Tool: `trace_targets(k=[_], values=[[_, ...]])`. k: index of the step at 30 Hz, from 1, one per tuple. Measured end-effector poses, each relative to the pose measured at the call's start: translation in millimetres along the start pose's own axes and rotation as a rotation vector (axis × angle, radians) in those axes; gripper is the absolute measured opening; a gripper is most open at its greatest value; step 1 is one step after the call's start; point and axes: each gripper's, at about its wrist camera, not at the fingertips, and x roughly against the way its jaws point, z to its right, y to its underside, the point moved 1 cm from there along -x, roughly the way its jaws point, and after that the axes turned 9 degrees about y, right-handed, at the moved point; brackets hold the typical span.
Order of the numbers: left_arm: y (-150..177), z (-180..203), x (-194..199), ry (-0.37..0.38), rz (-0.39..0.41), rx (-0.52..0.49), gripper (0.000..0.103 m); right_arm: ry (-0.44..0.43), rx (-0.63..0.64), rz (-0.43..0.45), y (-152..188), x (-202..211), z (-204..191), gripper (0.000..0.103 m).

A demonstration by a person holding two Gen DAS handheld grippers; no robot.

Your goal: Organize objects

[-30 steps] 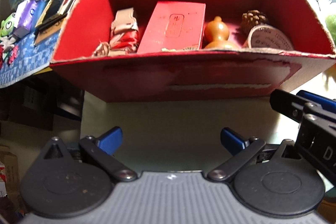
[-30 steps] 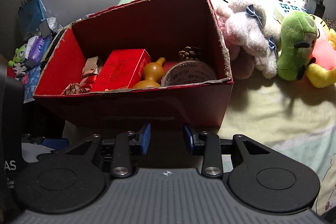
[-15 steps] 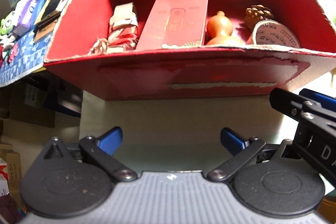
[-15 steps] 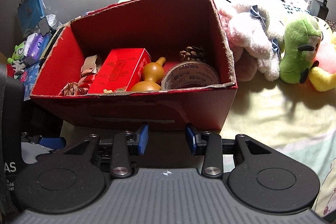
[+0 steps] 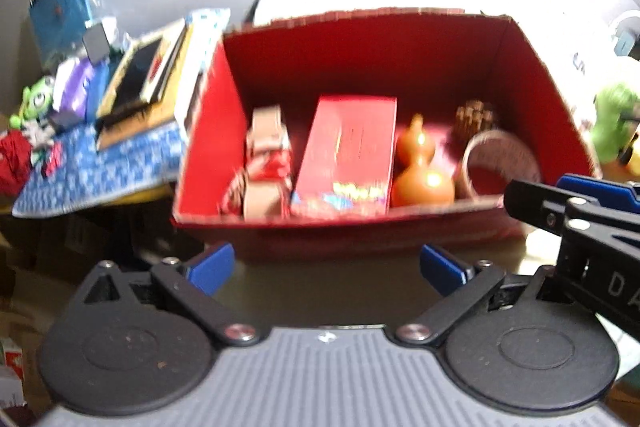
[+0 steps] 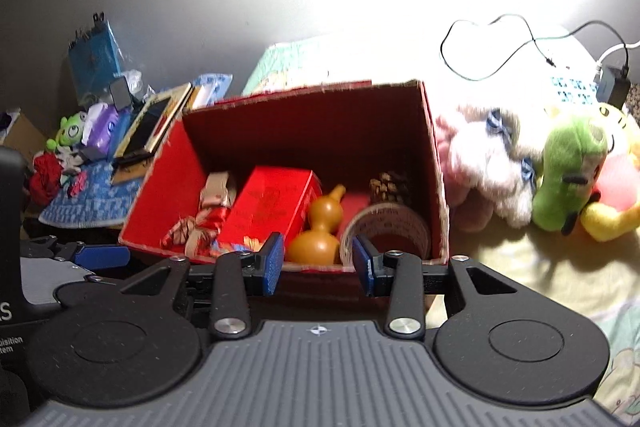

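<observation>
A red cardboard box [image 5: 400,235] [image 6: 168,183] stands open on the bed. Inside lie a small red carton [image 5: 352,151] [image 6: 272,207], an orange gourd [image 5: 420,171] [image 6: 320,231], a roll of tape [image 5: 500,163] [image 6: 388,231], a pine cone [image 5: 476,115] [image 6: 388,187] and a red-and-tan wrapped bundle [image 5: 268,163] [image 6: 208,219]. My left gripper [image 5: 326,267] is open and empty, in front of the box's near wall. My right gripper [image 6: 318,263] is open and empty, just before the near wall, level with the gourd. It also shows in the left wrist view [image 5: 576,211].
Plush toys lie right of the box: a pink-white one [image 6: 488,163] and a green one [image 6: 568,171]. A black cable [image 6: 500,43] and a charger [image 6: 614,85] lie behind them. Left of the box, books [image 5: 148,83] and small toys [image 5: 38,103] sit on a blue cloth [image 5: 100,167].
Both grippers have risen and pulled back, so the box sits lower and smaller in both views. The right gripper's fingers have opened wider. The left view is motion-blurred.
</observation>
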Motion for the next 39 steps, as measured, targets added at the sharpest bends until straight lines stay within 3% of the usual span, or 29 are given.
trace_targets(k=[6,9,17,39], values=[[-26.8,-7.3,6.0,-0.032,0.060,0.003,0.100,0.037,-0.020,0.042,-19.3,-2.0,-0.9,0.042],[-37.1,-11.5,6.1,-0.049,0.080,0.011,0.100,0.076,-0.021,0.051,-23.9,-5.6,-3.0,0.049],[-44.1,-15.7,-2.0,-0.083,0.108,0.009,0.100,0.136,-0.029,0.053,-24.5,-16.5,-3.8,0.055],[-56.0,-24.5,-31.4,-0.031,0.119,0.036,0.100,0.171,-0.015,0.051,-36.5,-50.5,-5.7,0.060]])
